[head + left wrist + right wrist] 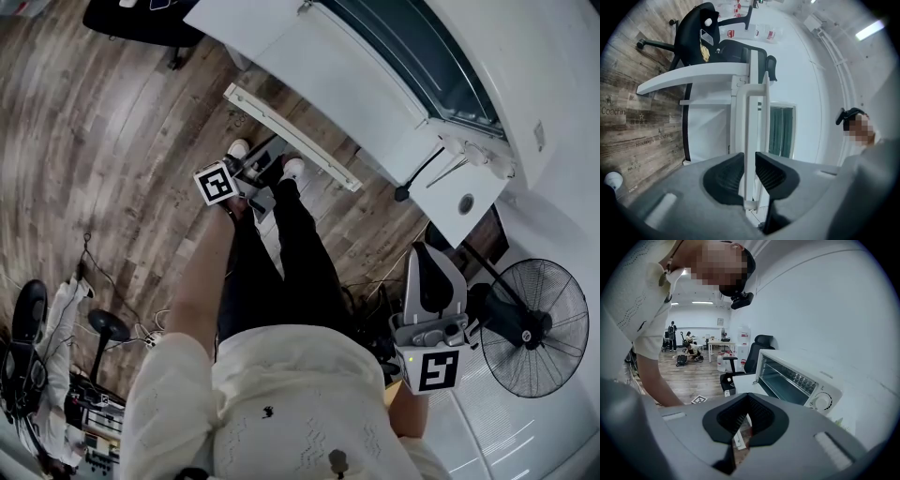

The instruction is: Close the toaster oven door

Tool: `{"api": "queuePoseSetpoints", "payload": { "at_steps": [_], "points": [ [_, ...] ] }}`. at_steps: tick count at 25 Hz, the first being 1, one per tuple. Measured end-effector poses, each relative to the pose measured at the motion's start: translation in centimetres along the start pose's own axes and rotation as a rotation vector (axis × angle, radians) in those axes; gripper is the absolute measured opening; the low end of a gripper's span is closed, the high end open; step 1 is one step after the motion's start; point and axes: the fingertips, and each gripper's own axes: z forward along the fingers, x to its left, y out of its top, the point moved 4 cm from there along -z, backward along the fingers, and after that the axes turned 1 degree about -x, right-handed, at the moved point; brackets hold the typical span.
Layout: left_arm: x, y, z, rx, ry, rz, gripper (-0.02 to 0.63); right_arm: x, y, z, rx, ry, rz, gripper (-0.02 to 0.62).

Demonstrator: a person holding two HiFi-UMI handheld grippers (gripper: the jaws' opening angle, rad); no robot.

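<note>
The white toaster oven (801, 380) stands on a white table with its cavity showing. Its door (319, 75) hangs open toward me. The long white door handle (291, 136) runs along the door's outer edge. In the left gripper view this handle (752, 117) passes straight between the pads of my left gripper (750, 158), which press on both its sides. That gripper's marker cube (215, 183) shows just below the handle's left end. My right gripper (427, 251) hangs apart at the lower right, aimed at the oven, its tips (747, 398) together on nothing.
The control knob (824, 401) sits on the oven's front panel. A standing fan (534, 328) is at the lower right. Black office chairs (701, 33) stand beyond the table. Cables and gear (56, 375) lie on the wooden floor at the left. People sit far back (689, 341).
</note>
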Motion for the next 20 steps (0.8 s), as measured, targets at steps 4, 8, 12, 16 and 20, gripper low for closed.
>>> {"api": "queuePoseSetpoints", "payload": {
  "at_steps": [4,8,12,16,20],
  "points": [
    [-0.4,0.0,0.0,0.014,-0.031,-0.004,0.080,0.2,-0.2,0.0,0.012,0.001,-0.006,0.011],
    [-1.7,-0.3,0.1,0.041,-0.105,0.002,0.071,0.1,-0.3,0.0,0.016,0.003,-0.017,0.011],
    [-2.0,-0.5,0.1,0.053,-0.115,-0.005,0.066,0.3,-0.1,0.1,0.014,-0.009,0.021,0.011],
    [-2.0,-0.2,0.0,0.075,-0.096,0.024,0.071,0.1,0.1,0.1,0.009,-0.015,0.020,0.011],
    [-1.6,0.0,0.0,0.092,-0.043,0.086,0.091,-0.1,0.2,0.1,0.008,-0.019,0.022,0.011]
  ]
}}
